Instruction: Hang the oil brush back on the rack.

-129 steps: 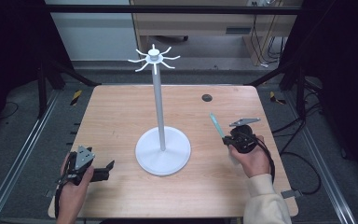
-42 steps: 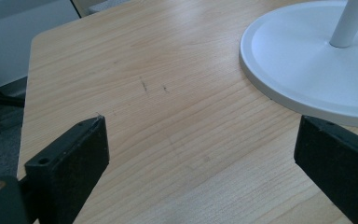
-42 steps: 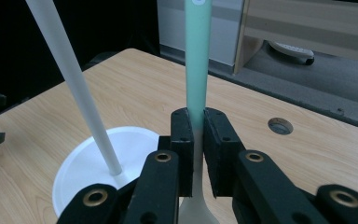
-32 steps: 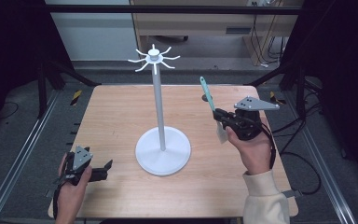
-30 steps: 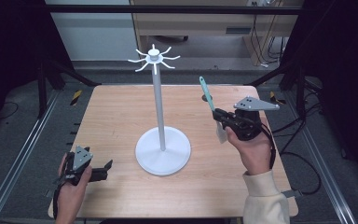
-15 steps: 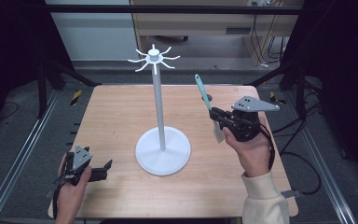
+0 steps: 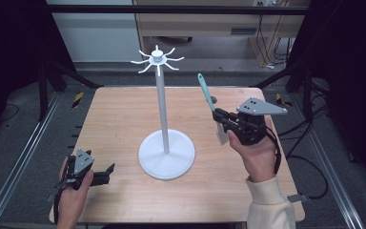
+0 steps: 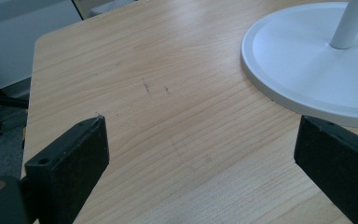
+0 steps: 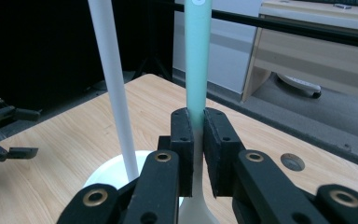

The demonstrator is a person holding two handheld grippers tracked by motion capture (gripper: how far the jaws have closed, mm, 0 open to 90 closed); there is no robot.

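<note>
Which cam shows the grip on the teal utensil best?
Right gripper view: the right gripper has its jaws shut on the teal utensil at close range. The high view shows the utensil small, angled upward.

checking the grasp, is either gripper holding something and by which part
The right gripper clamps the teal-handled utensil where handle meets pale head; the left gripper is open, holding nothing.
</note>
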